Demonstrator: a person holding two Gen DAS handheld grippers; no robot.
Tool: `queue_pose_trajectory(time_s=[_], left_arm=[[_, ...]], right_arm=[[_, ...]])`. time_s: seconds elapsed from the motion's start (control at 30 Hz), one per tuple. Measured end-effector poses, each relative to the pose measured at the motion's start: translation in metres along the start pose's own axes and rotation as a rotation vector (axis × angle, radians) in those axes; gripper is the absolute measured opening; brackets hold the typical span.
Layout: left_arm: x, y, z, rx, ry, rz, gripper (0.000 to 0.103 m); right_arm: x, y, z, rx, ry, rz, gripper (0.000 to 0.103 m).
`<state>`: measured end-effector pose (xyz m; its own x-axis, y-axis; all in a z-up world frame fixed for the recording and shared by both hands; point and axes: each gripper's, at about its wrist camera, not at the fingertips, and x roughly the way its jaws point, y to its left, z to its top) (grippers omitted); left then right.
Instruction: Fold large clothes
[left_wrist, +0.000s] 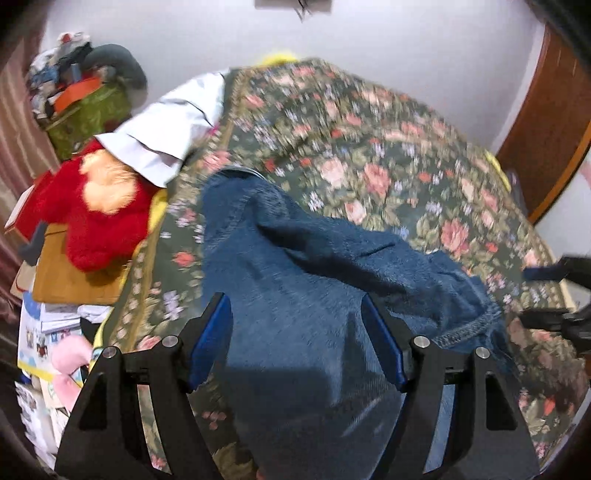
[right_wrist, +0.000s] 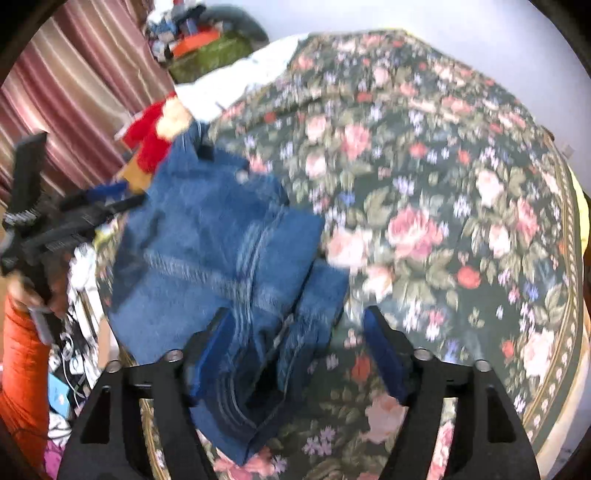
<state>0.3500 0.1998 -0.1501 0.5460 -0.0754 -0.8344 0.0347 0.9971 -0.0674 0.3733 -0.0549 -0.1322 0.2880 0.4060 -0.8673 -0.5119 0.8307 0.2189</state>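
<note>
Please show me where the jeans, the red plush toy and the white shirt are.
jeans (right_wrist: 207, 236): right wrist view, folded middle.
red plush toy (left_wrist: 92, 229): left wrist view, red body.
white shirt (left_wrist: 173, 122): left wrist view, sleeve.

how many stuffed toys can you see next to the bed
2. A red plush lies on the wooden board at the bed's left edge, below the white shirt. A pink plush sits lower, among the papers. More may be hidden in the clutter.
</note>
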Motion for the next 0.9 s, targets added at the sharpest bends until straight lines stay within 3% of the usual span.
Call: queue_pose_trajectory(time_s=[0.1,0.27,0.4,0.47,0.57,0.7,0.9], left_arm=[[0.023,-0.004,0.013,0.011,0.030,0.047,0.072],[0.053,0.008,0.032,-0.053,0.050,0.112,0.076],[0.063,0.025,0.030,-0.126,0.052,0.115,0.085],[0.059,0.029,0.026,-0.140,0.045,0.116,0.085],[0.043,0.028,0.019,-0.124,0.017,0.129,0.085],[0.020,0.025,0.007,-0.117,-0.001,0.156,0.085],[-0.031,0.024,-0.021,-0.153,-0.053,0.123,0.085]], right_arm=[[0.012,0.011,0.016,-0.021,-0.037,0.022,0.089],[0.064,0.036,0.037,-0.087,-0.003,0.021,0.089],[0.097,0.028,0.036,-0.081,0.035,-0.020,0.089],[0.105,0.017,0.031,-0.058,0.056,0.017,0.089],[0.098,0.007,0.024,-0.049,0.042,0.035,0.089],[0.075,0.004,0.015,-0.076,0.004,-0.017,0.089],[0.025,0.010,0.000,-0.092,-0.072,-0.083,0.089]])
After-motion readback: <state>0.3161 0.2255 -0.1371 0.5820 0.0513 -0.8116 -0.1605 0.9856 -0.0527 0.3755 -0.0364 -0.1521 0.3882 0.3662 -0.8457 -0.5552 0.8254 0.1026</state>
